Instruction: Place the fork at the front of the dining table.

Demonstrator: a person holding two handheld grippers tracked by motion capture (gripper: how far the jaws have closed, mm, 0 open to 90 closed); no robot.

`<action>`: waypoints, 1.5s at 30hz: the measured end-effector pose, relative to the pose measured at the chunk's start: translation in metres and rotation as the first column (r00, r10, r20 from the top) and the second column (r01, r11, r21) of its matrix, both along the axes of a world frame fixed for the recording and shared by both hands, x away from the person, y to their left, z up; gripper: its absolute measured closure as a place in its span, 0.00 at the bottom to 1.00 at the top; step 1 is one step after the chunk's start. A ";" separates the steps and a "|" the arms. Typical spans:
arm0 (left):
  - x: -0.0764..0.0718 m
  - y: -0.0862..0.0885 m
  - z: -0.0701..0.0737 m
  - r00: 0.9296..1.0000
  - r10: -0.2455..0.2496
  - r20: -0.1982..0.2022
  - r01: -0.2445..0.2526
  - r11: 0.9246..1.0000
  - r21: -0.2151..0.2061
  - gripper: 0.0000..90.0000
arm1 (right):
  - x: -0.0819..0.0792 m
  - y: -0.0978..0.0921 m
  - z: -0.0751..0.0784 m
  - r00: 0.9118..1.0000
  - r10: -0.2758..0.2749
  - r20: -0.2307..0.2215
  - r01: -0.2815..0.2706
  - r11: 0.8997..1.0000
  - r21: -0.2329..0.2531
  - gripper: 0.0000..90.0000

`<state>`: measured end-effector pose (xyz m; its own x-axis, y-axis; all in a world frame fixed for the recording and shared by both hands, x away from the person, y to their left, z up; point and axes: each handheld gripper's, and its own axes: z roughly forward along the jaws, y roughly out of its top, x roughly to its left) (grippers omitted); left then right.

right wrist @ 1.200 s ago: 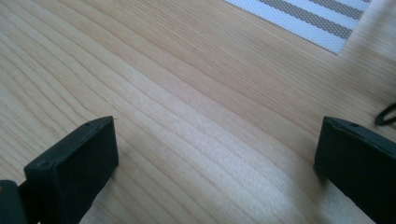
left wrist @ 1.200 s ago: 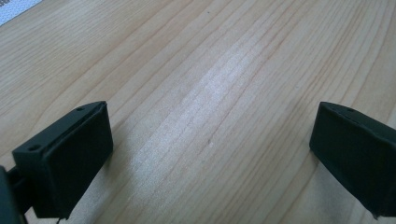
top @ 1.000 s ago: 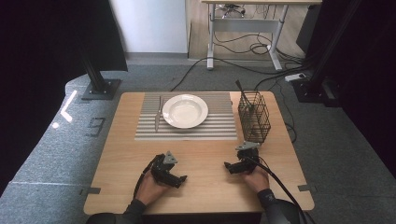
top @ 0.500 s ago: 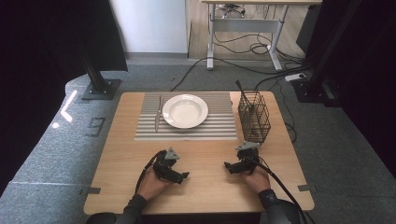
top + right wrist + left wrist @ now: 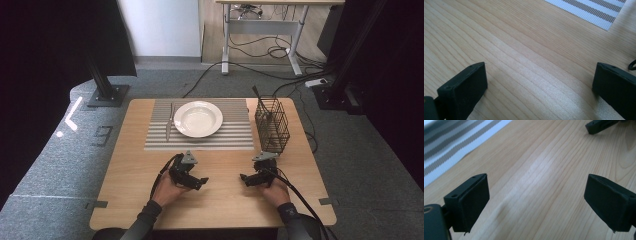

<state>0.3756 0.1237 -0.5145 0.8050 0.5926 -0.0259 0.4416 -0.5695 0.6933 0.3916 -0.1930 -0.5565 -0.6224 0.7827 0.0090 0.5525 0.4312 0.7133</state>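
Both grippers, left & right, wide open, empty, bare table btwn, mat edge near.

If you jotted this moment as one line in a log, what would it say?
left gripper: open, empty, low over table | right gripper: open, empty | plate on striped mat | knife left of plate | wire basket untouched

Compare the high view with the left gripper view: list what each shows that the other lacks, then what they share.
High view alone: the white plate, a knife left of it on the mat, the wire basket, and both hands.

Left gripper view alone: a close look at the left gripper, its jaws wide apart with nothing between them.

Shared: the wooden table, the striped placemat and the right gripper.
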 end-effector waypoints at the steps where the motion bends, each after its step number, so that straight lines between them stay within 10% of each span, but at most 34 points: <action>1: 0.001 -0.002 0.002 1.000 -0.005 0.003 0.005 1.000 0.003 0.07 | 0.000 0.000 0.000 1.000 0.000 0.000 0.000 1.000 0.000 0.00; 45: 0.055 -0.070 0.077 0.994 -0.101 0.051 0.101 0.995 0.001 0.15 | 0.000 0.000 0.000 1.000 0.009 0.004 -0.009 1.000 -0.003 0.00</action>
<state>0.4304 0.0532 -0.4376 0.8609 0.5085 0.0162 0.3459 -0.6085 0.7143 0.3915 -0.1931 -0.5566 -0.6291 0.7773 0.0044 0.5462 0.4380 0.7140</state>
